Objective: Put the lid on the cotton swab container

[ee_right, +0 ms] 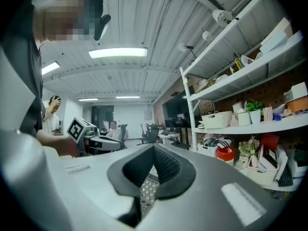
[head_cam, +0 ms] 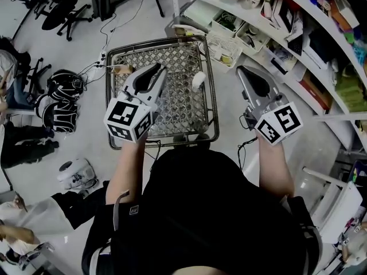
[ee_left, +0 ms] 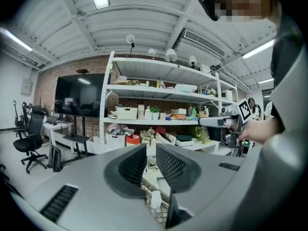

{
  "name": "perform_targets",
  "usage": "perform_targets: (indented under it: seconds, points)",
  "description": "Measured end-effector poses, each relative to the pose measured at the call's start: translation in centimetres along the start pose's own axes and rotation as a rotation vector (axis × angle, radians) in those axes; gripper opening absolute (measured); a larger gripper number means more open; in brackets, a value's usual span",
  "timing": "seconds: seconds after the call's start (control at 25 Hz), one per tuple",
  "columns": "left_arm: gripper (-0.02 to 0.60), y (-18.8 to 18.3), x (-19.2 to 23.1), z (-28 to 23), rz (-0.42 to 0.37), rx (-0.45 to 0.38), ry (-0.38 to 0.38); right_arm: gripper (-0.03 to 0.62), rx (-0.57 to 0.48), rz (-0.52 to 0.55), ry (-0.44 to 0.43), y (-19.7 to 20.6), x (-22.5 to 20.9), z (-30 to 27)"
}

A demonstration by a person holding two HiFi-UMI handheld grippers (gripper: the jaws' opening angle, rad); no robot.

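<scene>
A small white cotton swab container (head_cam: 198, 80) lies on the metal mesh table (head_cam: 211, 105), toward its right side. Through the left gripper view it shows as a white upright shape (ee_left: 155, 198) low between the jaws, farther off. My left gripper (head_cam: 159, 69) hovers over the table's left half, its jaws a narrow gap apart (ee_left: 150, 163) with nothing between them. Off the table's right edge, my right gripper (head_cam: 241, 69) is raised with its pads touching (ee_right: 154, 147) and empty. A small tan object (head_cam: 122, 69) lies near the table's far left corner; I cannot tell what it is.
Stocked shelving (head_cam: 298, 56) runs along the right, with a white wire basket (head_cam: 223, 47) close to the table's far right corner. A black bag (head_cam: 63, 96) and a white round appliance (head_cam: 74, 173) sit on the floor at left. Office chairs (head_cam: 63, 7) stand beyond.
</scene>
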State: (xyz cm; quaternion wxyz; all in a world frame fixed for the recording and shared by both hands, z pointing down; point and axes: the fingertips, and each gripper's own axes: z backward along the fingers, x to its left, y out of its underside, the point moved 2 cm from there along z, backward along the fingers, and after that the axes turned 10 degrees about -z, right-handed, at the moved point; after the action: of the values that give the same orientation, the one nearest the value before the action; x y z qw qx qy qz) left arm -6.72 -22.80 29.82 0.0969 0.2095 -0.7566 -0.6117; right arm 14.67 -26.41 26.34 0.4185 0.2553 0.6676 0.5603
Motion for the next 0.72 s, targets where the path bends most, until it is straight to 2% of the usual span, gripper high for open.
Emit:
perform_targets:
  seconds: [0.72]
  points:
    - [0.051, 0.56, 0.01, 0.22, 0.007, 0.014, -0.019, 0.008, 0.016, -0.037, -0.011, 0.94, -0.3, -0.61]
